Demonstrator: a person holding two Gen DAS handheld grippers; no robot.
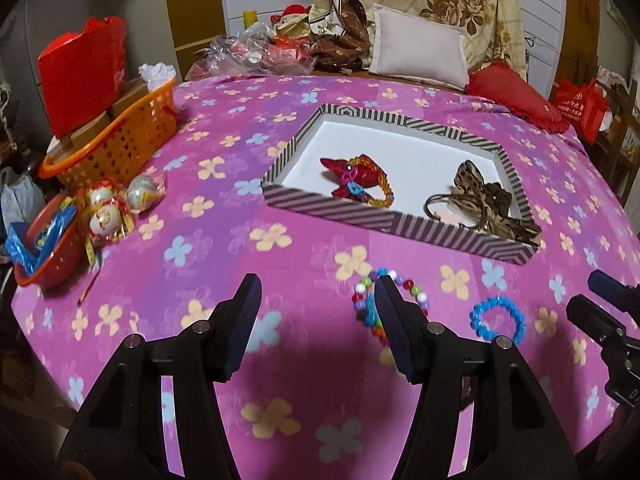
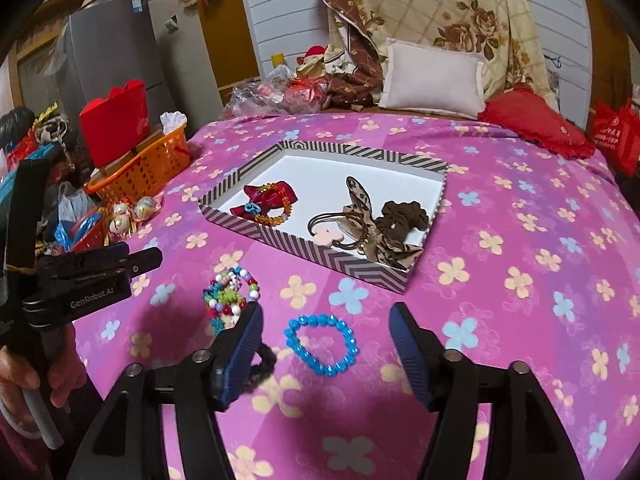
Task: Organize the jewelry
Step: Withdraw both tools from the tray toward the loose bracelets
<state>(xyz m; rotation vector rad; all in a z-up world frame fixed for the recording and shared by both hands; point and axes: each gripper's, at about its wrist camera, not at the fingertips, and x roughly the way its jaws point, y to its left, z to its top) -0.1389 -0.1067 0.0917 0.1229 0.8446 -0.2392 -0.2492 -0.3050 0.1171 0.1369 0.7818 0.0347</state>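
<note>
A striped tray (image 1: 352, 208) (image 2: 304, 252) lies on the pink flowered table. It holds a red bow with an amber bead bracelet (image 1: 360, 178) (image 2: 268, 202) and leopard and brown hair ties (image 1: 484, 200) (image 2: 384, 220). A multicoloured bead bracelet (image 1: 412, 290) (image 2: 228, 296) and a blue bead bracelet (image 1: 498, 318) (image 2: 322, 344) lie in front of the tray. My left gripper (image 1: 316, 292) is open and empty, its right finger over the multicoloured bracelet. My right gripper (image 2: 326, 318) is open, its fingers either side of the blue bracelet. A dark hair tie (image 2: 264, 364) lies by its left finger.
An orange basket (image 1: 116, 140) (image 2: 148, 168) with boxes and a red bag stands at the left edge. A red bowl (image 1: 44, 248) and wrapped ornaments (image 1: 108, 208) sit in front of it. Pillows (image 1: 420, 48) and a red cushion (image 2: 532, 120) lie behind the table.
</note>
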